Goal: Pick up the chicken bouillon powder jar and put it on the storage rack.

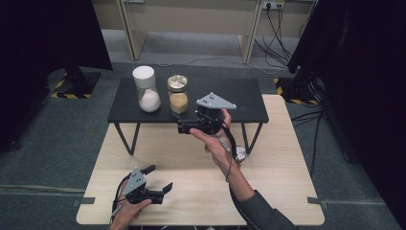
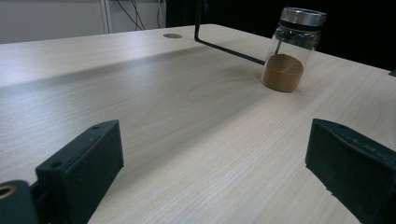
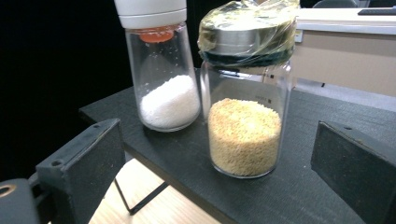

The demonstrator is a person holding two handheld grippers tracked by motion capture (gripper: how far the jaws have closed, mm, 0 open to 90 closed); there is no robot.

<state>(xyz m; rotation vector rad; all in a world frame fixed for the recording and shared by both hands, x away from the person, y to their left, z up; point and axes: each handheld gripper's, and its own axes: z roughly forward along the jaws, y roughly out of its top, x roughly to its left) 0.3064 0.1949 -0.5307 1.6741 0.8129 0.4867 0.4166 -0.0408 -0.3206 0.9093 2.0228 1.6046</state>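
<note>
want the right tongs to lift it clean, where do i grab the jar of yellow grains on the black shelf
Grip the jar of yellow grains around its straight glass body, below the film-wrapped lid. Come level from the front with the right tongs, already open; the white-capped jar crowds one side.

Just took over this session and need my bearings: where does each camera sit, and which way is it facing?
High view: above the person's side, looking forward and down at the wooden table; both forearms, left gripper, right gripper.
Left gripper view: low over the table, facing the brown-powder jar; open jaws.
Right gripper view: at the black shelf, facing the yellow-grain jar; open jaws.
Shared: the yellow-grain jar.
</note>
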